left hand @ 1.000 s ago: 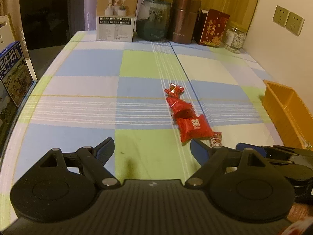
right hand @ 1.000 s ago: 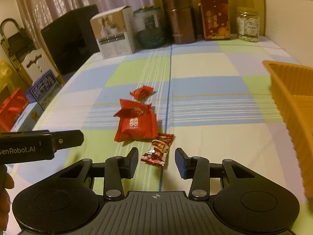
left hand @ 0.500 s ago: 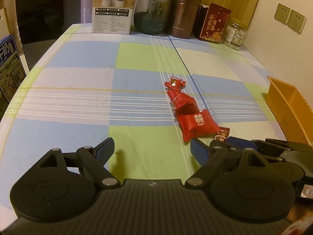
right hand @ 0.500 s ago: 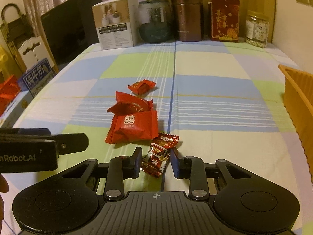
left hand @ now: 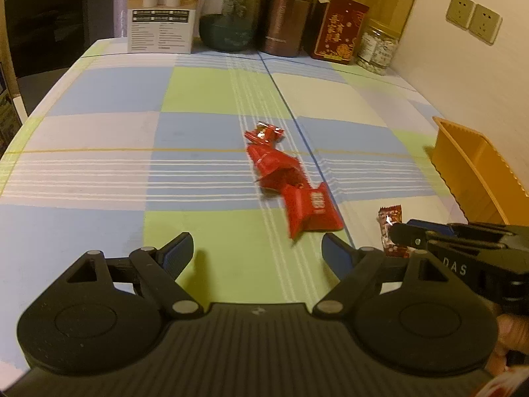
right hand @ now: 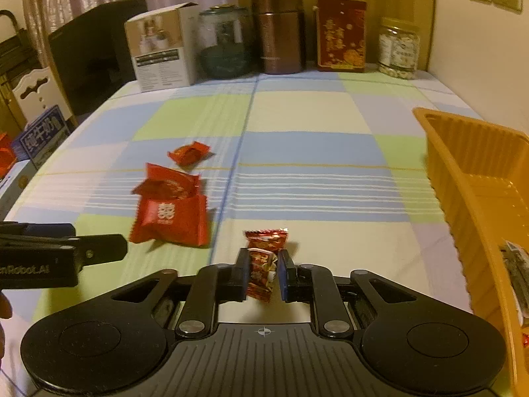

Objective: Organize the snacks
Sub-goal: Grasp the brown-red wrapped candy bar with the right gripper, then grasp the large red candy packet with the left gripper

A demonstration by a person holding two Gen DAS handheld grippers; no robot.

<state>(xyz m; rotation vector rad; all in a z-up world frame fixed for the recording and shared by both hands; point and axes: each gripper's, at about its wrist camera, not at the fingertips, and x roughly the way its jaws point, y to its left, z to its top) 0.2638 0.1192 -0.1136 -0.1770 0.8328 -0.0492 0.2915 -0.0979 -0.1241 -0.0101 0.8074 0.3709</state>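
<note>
The right claw [right hand: 263, 269] was clamped on a small red-and-silver candy [right hand: 263, 261], its blue pads pressing the wrapper from both sides low in the middle of the right wrist view, the wrapper's top end poking up past the pads. The left claw [left hand: 257, 248] stood wide apart at the bottom of its own view with nothing between its pads — only checked cloth below. Just above its right pad lay a big red packet [left hand: 310, 210], touching a crumpled red packet [left hand: 277, 170] beyond it, and a small red sweet [left hand: 264, 133] lay nearer mid-frame. All three rested on the surface [left hand: 205, 92]. An orange tray [right hand: 463, 178] sat along the right edge of the right wrist view. Across the top, at the surface's far end, stood a white box [right hand: 162, 53], a glass jar [right hand: 224, 44], a brown canister [right hand: 277, 31] and a red pouch [right hand: 341, 34].
</note>
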